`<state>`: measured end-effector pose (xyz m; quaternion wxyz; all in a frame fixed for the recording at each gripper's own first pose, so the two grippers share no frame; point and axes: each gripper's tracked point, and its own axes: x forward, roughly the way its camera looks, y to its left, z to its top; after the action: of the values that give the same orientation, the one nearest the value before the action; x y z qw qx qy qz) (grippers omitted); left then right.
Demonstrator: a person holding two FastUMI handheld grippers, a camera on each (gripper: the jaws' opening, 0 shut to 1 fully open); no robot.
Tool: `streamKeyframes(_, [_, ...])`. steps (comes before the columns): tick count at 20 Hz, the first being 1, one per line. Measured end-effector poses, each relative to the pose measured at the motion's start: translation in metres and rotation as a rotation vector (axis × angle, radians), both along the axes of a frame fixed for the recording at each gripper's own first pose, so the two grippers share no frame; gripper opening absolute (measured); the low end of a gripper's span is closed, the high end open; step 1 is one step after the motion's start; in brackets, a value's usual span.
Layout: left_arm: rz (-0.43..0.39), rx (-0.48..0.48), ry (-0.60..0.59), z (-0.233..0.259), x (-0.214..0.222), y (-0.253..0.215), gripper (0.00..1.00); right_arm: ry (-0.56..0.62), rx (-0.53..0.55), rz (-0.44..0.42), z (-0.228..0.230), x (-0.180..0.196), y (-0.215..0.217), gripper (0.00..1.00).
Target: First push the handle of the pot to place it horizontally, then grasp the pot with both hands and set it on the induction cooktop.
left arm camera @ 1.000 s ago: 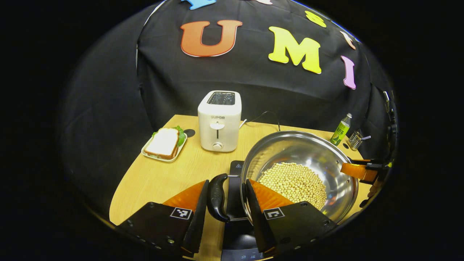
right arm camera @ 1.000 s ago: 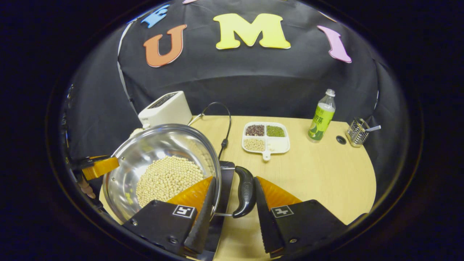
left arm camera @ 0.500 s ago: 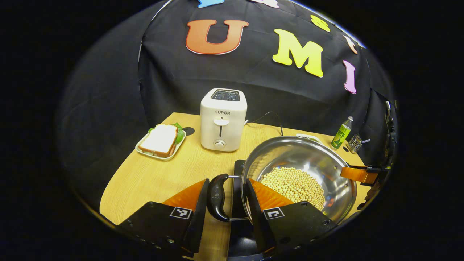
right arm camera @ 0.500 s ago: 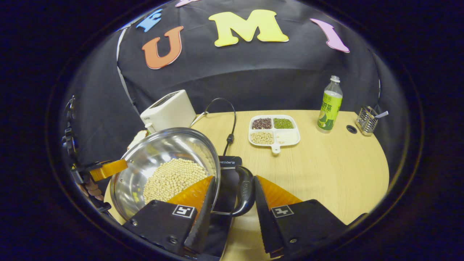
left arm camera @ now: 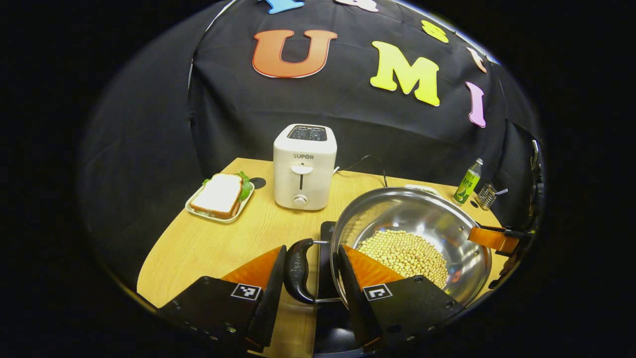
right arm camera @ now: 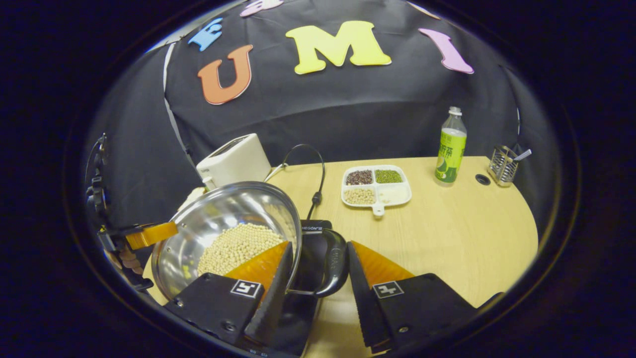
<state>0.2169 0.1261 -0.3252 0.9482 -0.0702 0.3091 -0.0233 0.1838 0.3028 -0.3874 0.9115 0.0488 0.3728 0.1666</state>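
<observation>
Wooden table [right arm camera: 447, 233] carrying the black induction cooktop [right arm camera: 310, 248], over which the steel pot [left arm camera: 412, 219] of pale beans sits or hangs; contact cannot be told. The pot is taken at opposite sides to keep it level. Left gripper [left arm camera: 308, 278] brackets the left loop handle [left arm camera: 297, 271], right gripper [right arm camera: 318, 273] the right loop handle [right arm camera: 335, 263]; whether the fingers press on the handles cannot be told.
</observation>
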Motion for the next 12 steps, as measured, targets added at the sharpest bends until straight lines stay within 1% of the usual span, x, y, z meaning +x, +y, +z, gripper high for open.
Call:
streamKeyframes(1, [-0.004,-0.002,0.004,0.001,-0.002,-0.002,0.51,-0.007,-0.003,0.001,0.001,-0.002,0.0,0.68])
streamKeyframes(2, [-0.007,-0.005,0.005,0.003,-0.004,-0.004,0.61,-0.014,-0.005,0.006,0.002,-0.004,-0.001,0.72])
streamKeyframes(3, [-0.004,-0.005,0.005,0.003,-0.005,-0.004,0.64,-0.024,-0.003,0.006,0.005,-0.006,-0.003,0.71])
streamKeyframes(4, [0.007,0.001,0.001,0.006,-0.006,-0.002,0.82,-0.038,0.0,-0.003,0.008,-0.006,-0.007,0.75])
streamKeyframes(5, [0.016,0.009,-0.002,0.007,-0.009,-0.001,0.75,-0.05,0.006,-0.013,0.011,-0.007,-0.011,0.77])
streamKeyframes(6, [0.022,0.02,-0.005,0.009,-0.011,-0.001,0.86,-0.06,0.008,-0.021,0.014,-0.009,-0.016,0.79])
streamKeyframes(7, [0.031,0.032,-0.008,0.012,-0.015,0.001,0.77,-0.066,0.008,-0.033,0.016,-0.011,-0.022,0.86])
streamKeyframes(8, [0.04,0.043,-0.017,0.016,-0.019,0.003,0.95,-0.073,0.018,-0.035,0.019,-0.014,-0.025,0.91])
streamKeyframes(9, [0.046,0.046,-0.026,0.02,-0.021,0.002,0.95,-0.076,0.027,-0.03,0.023,-0.019,-0.026,0.99])
streamKeyframes(10, [0.051,0.043,-0.037,0.024,-0.025,0.0,0.96,-0.089,0.03,-0.029,0.027,-0.023,-0.029,0.99])
streamKeyframes(11, [0.054,0.037,-0.047,0.029,-0.03,-0.003,0.96,-0.108,0.018,-0.031,0.03,-0.027,-0.034,0.96])
streamKeyframes(12, [0.055,0.031,-0.058,0.033,-0.034,-0.005,0.96,-0.131,-0.012,-0.036,0.034,-0.031,-0.041,0.96])
